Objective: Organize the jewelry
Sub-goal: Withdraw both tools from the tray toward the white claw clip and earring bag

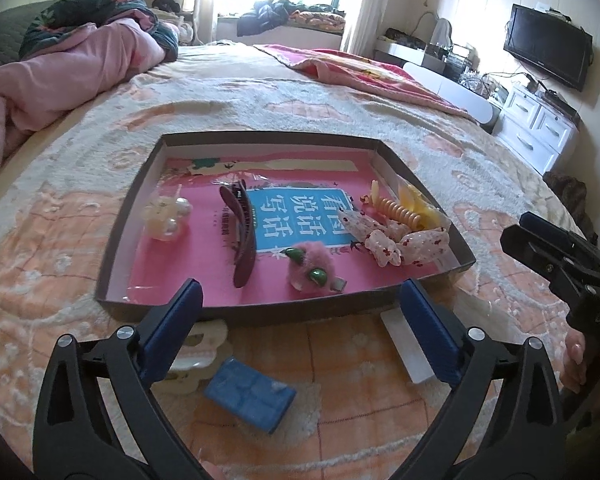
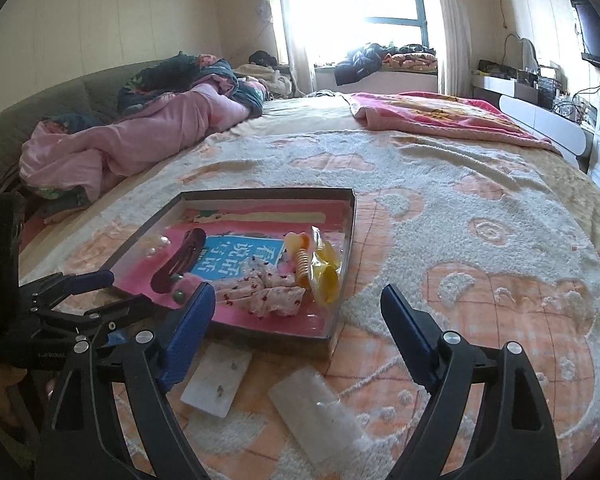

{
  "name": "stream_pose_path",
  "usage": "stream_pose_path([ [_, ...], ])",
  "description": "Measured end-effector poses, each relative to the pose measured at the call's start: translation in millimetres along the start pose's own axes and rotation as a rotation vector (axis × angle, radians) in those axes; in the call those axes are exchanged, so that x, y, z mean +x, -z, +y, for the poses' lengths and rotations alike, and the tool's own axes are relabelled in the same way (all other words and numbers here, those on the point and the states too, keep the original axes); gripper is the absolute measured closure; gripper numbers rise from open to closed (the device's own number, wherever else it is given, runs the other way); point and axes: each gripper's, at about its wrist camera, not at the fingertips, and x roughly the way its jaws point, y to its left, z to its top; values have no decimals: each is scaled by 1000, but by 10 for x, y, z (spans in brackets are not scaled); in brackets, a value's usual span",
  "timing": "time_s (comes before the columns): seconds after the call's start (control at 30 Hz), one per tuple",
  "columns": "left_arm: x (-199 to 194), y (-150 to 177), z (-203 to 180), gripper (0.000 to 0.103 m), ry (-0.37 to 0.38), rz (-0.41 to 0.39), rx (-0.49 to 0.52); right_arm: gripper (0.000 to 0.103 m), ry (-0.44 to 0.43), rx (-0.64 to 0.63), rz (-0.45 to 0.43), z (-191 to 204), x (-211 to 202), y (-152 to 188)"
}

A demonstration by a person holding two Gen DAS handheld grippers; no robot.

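Note:
A shallow dark box tray (image 1: 112, 240) lies on the bed with a pink book in it. On the book lie a pearl clip (image 1: 166, 216), a maroon hair claw (image 1: 240, 232), a pink furry clip (image 1: 310, 266), a floral scrunchie (image 1: 388, 240) and a yellow coil tie (image 1: 402, 212). My left gripper (image 1: 300, 300) is open and empty at the tray's near edge. In front of the tray lie a blue clip (image 1: 250, 394), a cream claw clip (image 1: 198, 354) and a clear packet (image 1: 404, 346). My right gripper (image 2: 298, 308) is open and empty above two clear packets (image 2: 216, 380) (image 2: 316, 412).
A crumpled pink duvet (image 1: 60, 68) lies at the bed's far left and a pink blanket (image 1: 364, 68) at the far right. White drawers (image 1: 536, 128) and a television (image 1: 548, 46) stand to the right of the bed.

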Motion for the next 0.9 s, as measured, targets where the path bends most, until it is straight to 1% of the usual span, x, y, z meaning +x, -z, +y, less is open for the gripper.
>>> stream_pose_path([
  [0.37,-202,94,144,12,-23,-13,-13,21,-17,-16,10,166,-117,143],
  [0.67,-334,154,235,12,-38,-24,-22,21,-52,-45,33,380,-112,292],
  [0.9,-436,249,397,12,-62,-34,-38,21,-65,-62,50,523,-85,384],
])
